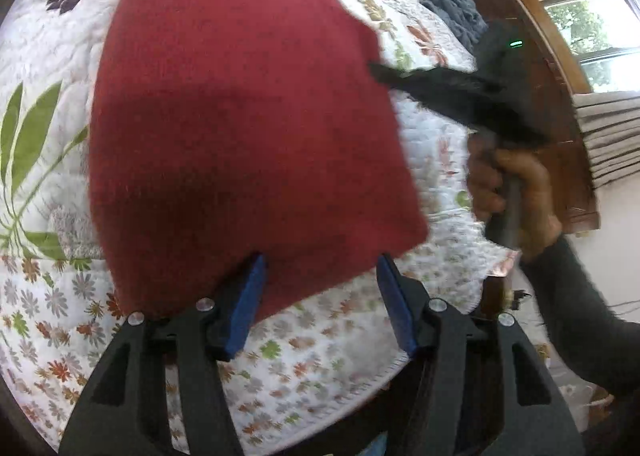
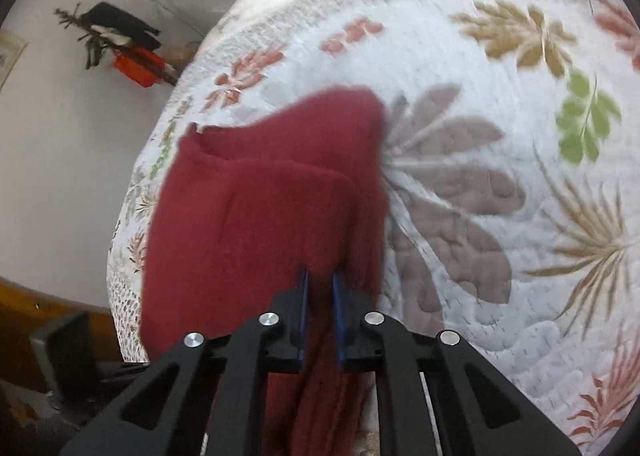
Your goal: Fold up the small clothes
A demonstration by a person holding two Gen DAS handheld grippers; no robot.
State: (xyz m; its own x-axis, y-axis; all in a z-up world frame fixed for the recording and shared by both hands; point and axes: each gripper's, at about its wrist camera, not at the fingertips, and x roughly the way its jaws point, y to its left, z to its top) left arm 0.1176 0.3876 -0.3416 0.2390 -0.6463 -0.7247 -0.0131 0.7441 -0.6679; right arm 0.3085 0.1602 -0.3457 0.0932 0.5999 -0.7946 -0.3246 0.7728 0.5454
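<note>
Above the quilt [image 2: 460,68], right gripper [image 2: 320,276] pinching red garment [image 2: 248,216], left gripper [image 1: 320,260] spread.

No legible text, label, brand, number or sign is shown in either wrist view; the paper sheet [image 2: 10,56] pinned at the wall's left edge is too blurred to be read.

The red cloth [image 1: 248,128] hides the quilt [image 1: 48,68] ahead of the left claw [image 1: 320,268]; the right claw [image 1: 384,72] is motion-blurred.
</note>
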